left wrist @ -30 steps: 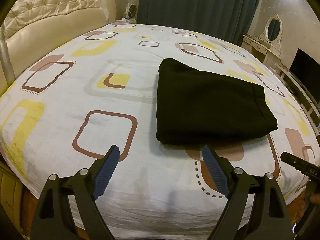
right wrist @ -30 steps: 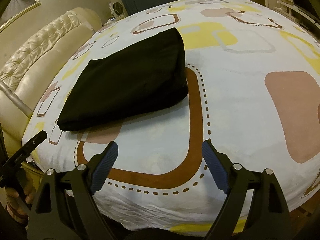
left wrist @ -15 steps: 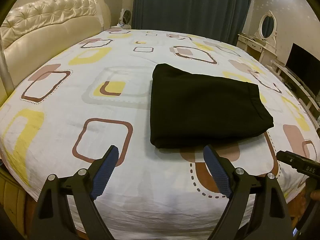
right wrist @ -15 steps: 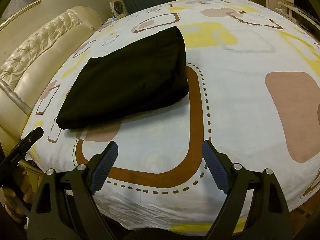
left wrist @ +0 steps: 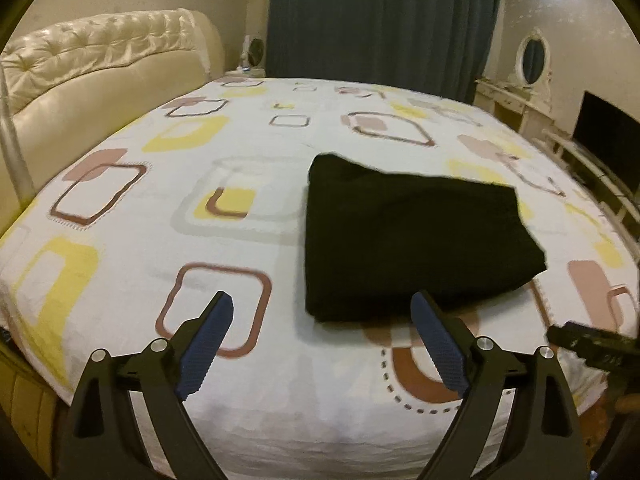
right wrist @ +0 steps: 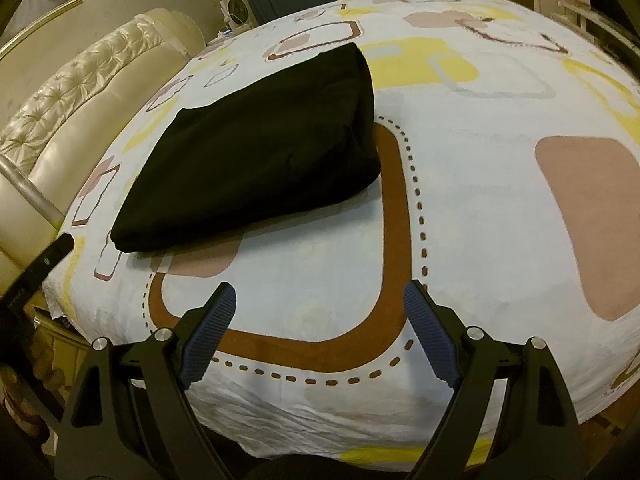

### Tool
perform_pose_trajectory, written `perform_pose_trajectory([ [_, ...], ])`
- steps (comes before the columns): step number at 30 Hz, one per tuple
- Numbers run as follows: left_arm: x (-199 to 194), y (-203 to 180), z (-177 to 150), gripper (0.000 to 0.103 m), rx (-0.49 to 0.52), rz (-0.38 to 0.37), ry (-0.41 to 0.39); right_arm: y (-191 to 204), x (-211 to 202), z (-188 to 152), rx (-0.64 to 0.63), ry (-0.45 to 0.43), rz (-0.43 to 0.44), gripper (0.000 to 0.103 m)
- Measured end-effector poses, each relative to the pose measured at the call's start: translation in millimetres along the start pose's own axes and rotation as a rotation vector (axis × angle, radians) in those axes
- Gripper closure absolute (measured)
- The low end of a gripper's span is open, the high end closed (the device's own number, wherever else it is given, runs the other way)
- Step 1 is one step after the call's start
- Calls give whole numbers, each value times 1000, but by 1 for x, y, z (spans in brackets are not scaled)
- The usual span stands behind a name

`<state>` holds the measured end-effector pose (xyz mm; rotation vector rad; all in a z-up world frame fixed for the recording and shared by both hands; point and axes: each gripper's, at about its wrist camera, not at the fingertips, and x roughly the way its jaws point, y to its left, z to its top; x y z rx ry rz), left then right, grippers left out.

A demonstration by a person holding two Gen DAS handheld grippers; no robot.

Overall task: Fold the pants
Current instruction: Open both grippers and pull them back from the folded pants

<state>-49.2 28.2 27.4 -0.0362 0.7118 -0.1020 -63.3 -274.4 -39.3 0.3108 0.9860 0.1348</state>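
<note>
Since a second ago our left claw point(left wrist: 320, 344) has drawn back and lifted a little, so the headboard point(left wrist: 100, 64) and curtain point(left wrist: 380, 20) show more fully, while the pants point(left wrist: 412, 240) lie just as they did.

From the left wrist we see the pants as a black, folded, roughly square bundle on the bed point(left wrist: 160, 200), on the side away from the headboard and near the bed's front edge. Our left claw hangs wide open and empty, short of the bundle's near edge.

From the right wrist, the pants point(right wrist: 256, 152) sit between the headboard point(right wrist: 80, 100) and the brown dotted outline printed on the sheet. Our right claw point(right wrist: 316, 336) is likewise spread wide, gripping nothing, well apart from the cloth.

We judge the bundle soft, light and limp, apt to sag or unfold if lifted by one corner. The thick folded edge nearest us looks the best place to pinch, both claws together.
</note>
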Motion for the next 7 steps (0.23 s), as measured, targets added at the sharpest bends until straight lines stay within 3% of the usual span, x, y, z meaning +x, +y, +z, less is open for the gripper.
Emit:
perform_pose_trajectory([
  [4,9,38,31,13,-62,-1,-13,-3,-7,17,20,-22,55,16],
  [7,45,92,64,14,-165,153,-20,-14,-9,57,19,-87,34,10],
])
